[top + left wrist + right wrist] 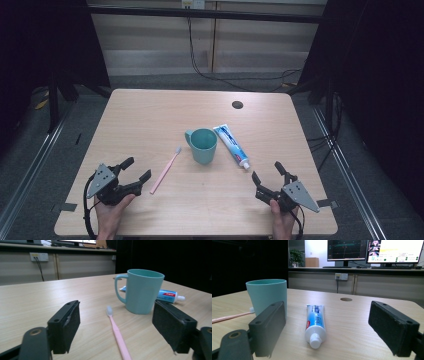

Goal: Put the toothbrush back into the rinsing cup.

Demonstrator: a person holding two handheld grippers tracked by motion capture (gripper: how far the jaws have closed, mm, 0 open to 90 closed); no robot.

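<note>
Left gripper (138, 169) jaws wide, empty; pink toothbrush (165, 170) lies just ahead, between jaws. Right gripper (267, 173) wide, empty; toothpaste tube (231, 145) ahead. Advise centring handle before closing.

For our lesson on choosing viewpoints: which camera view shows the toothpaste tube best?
The right gripper view: the toothpaste tube lies whole and close, cap nearest, label readable. The high view shows it small, right of the cup. In the left gripper view the cup hides most of it.
</note>
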